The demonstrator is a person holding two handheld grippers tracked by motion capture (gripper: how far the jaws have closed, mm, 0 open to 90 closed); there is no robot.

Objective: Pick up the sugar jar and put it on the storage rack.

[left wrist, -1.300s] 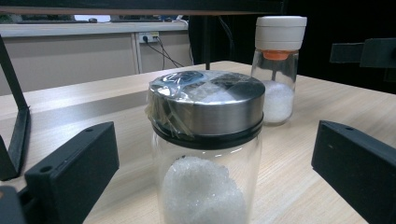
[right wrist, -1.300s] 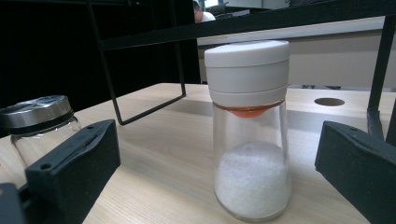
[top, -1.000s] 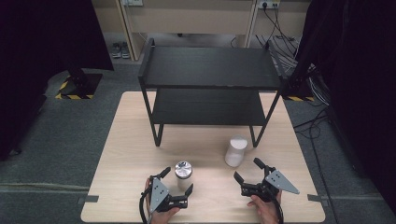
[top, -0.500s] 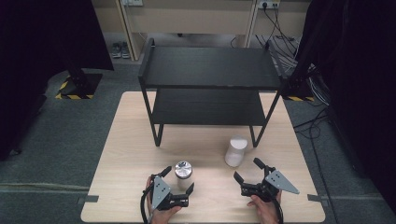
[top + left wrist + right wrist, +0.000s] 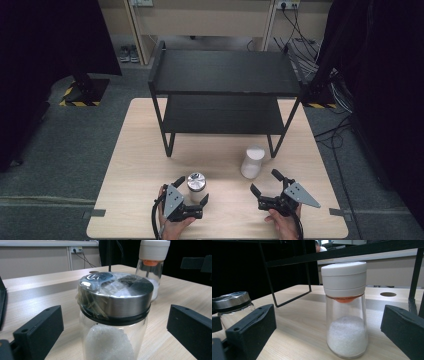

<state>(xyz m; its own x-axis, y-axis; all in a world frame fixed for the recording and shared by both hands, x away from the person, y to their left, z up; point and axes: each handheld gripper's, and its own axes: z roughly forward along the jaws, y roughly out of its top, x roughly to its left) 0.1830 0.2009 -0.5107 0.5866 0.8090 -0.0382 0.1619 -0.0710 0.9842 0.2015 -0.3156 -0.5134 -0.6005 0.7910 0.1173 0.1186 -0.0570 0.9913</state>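
Note:
A glass jar (image 5: 196,181) with a steel lid and white grains inside stands near the table's front edge. My left gripper (image 5: 192,189) is open, one jaw on each side of the jar and apart from it. In the left gripper view the jar (image 5: 116,300) looms close between the two black jaws. A white-capped glass shaker (image 5: 252,161), part full of white grains, stands to the right. My right gripper (image 5: 264,181) is open just short of it. In the right gripper view the shaker (image 5: 345,307) stands ahead between the jaws, the jar (image 5: 233,305) at far left.
A black two-tier metal shelf (image 5: 225,72) stands on the back half of the light wooden table (image 5: 145,150), its legs just behind the shaker. Cables and dark curtains lie beyond the table on the grey floor.

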